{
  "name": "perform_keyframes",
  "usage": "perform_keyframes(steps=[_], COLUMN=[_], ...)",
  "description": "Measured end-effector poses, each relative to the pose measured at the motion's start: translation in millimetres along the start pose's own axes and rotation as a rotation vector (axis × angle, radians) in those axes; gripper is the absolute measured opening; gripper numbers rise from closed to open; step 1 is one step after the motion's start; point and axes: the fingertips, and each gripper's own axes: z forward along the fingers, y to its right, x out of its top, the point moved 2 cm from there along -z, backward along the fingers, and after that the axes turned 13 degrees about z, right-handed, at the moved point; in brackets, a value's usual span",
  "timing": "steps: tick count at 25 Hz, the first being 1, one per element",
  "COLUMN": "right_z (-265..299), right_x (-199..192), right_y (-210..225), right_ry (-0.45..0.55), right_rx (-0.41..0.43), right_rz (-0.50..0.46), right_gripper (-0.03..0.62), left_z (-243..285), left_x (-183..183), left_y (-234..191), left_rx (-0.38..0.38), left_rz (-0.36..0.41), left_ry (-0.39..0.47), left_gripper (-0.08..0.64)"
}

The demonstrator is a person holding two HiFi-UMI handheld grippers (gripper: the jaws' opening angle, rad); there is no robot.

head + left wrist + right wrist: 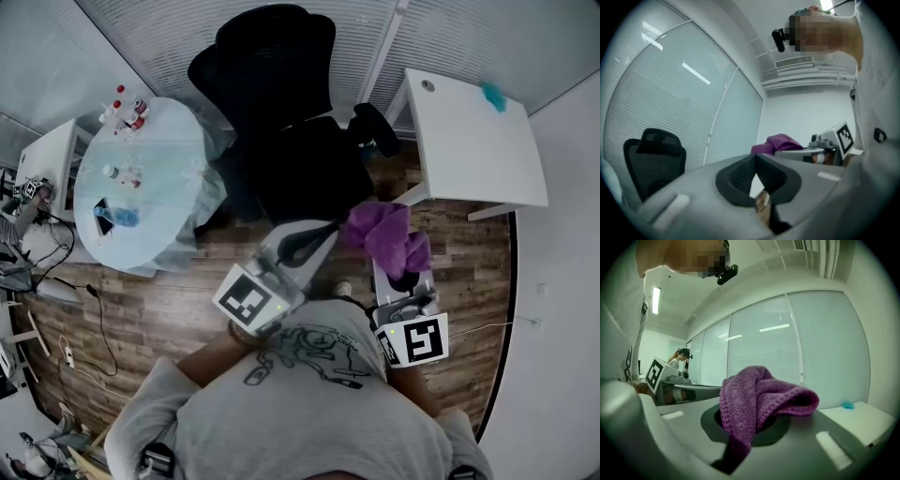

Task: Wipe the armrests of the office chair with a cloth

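A black office chair [281,112] stands ahead of me by the window blinds, its right armrest [375,128] showing beside the seat. My right gripper [398,272] is shut on a purple cloth [386,236], which bunches up over its jaws [754,401]. My left gripper [302,246] is held beside it, its jaws nearly together with nothing between them. In the left gripper view the chair's headrest and back [651,159] sit at the left, and the purple cloth [780,143] shows at the right. Both grippers hang short of the chair, in front of its seat.
A round glass table [141,187] with small bottles stands at the left. A white desk [473,141] with a small teal object [493,96] stands at the right. Cables lie on the wooden floor [141,319] at the left. A person stands in the distance [680,357].
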Motion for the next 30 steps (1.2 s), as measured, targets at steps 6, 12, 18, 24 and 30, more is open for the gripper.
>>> perform_keyframes(steps=[6, 12, 18, 24, 30], right_z=[7, 15, 26, 44, 63], right_x=[-6, -11, -8, 0, 14], right_y=[-12, -14, 1, 35, 78], right_ry=[0.006, -0.002, -0.001, -0.004, -0.004], right_rx=[-0.019, -0.018, -0.018, -0.020, -0.017], right_rz=[0.011, 0.016, 0.011, 0.003, -0.001], right_gripper=[0.034, 0.034, 0.034, 0.034, 0.034], left_z=[-15, -18, 0, 36, 78], left_x=[-2, -8, -12, -16, -18], left_y=[-8, -15, -27, -42, -63], left_rx=[-0.011, -0.010, -0.014, -0.022, -0.014], left_rz=[0.011, -0.013, -0.011, -0.014, 0.005], left_ry=[0.002, -0.012, -0.005, -0.009, -0.011], left_gripper=[0.000, 0.000, 0.000, 0.000, 0.000])
